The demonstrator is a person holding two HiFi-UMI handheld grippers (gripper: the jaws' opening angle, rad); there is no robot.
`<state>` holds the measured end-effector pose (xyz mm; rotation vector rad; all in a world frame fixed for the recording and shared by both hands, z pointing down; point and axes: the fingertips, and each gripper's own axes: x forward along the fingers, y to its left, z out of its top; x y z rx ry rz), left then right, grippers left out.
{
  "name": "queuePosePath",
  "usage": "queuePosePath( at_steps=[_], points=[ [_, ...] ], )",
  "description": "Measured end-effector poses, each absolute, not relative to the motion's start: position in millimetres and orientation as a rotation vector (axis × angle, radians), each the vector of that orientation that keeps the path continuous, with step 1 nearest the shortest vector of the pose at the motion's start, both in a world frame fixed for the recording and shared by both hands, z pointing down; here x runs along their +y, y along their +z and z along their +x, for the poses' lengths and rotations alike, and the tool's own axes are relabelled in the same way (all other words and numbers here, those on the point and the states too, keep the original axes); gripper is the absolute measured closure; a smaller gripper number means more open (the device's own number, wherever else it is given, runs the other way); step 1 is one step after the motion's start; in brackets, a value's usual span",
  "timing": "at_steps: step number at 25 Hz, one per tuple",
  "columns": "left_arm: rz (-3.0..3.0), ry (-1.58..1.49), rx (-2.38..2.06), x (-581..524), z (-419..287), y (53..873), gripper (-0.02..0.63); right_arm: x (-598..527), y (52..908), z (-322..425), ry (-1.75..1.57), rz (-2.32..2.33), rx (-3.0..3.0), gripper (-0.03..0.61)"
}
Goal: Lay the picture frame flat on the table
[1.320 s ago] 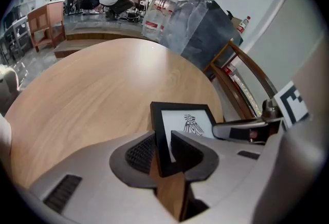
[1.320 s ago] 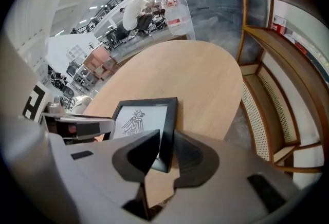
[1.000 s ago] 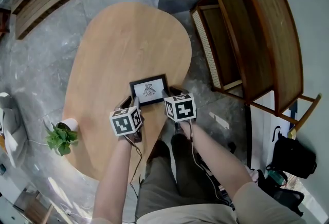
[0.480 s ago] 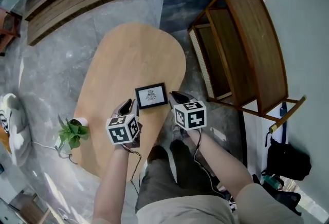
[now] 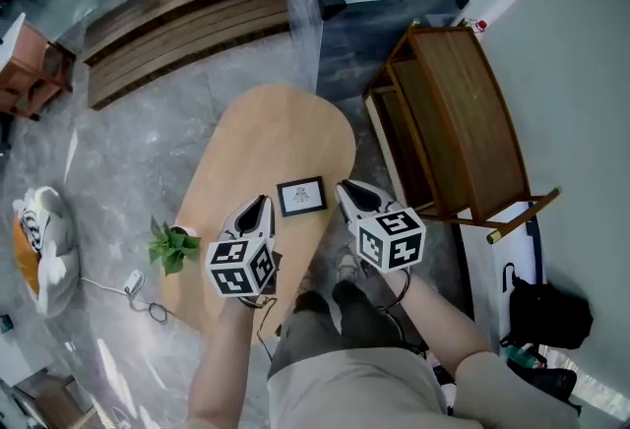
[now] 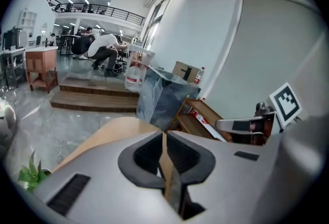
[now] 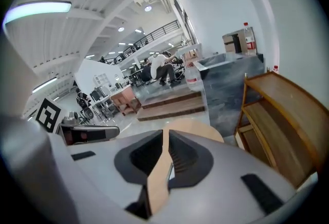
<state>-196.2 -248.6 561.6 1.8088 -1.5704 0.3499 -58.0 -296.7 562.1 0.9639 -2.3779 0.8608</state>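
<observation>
Holds the left gripper (image 5: 258, 206) and the right gripper (image 5: 346, 189) up over the near end of the table (image 5: 266, 132), at the middle of the head view, one to each side of the picture frame (image 5: 301, 196). Appears to touch the frame with neither.

Shows, in the left gripper view, jaws pressed together with only a thin slit between them and nothing caught in it. Shows the same in the right gripper view, with bare tabletop glimpsed through the slit.

Finds the frame just below the centre of the head view, between the two grippers. Print facing up, apparently lying flat on the wood near the table's near edge.

Notes a small potted plant (image 5: 174, 247) at the table's left edge, well apart from the frame, and a wooden shelf unit (image 5: 463, 122) off to the right.

Reads, as a judgement, as the closing step: frame down, grippers clear. Calls for little more than a check that the frame rests fully on its back with no stand propping it, which cannot be told from this height. If propped, needs a gentle press with closed jaws on the upper edge.
</observation>
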Motion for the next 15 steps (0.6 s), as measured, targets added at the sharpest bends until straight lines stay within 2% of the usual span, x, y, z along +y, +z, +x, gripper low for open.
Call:
queuePosePath(
  at_steps=[7,15],
  points=[
    [1.953,0.333,-1.628,-224,-179,453,0.588,-267,441,-50,0.747,0.963,-2.551,0.558],
    [2.167,0.372,-1.651,-194,-144,364,0.588,-232,342,-29,0.523,0.943,-2.676,0.563]
  ],
)
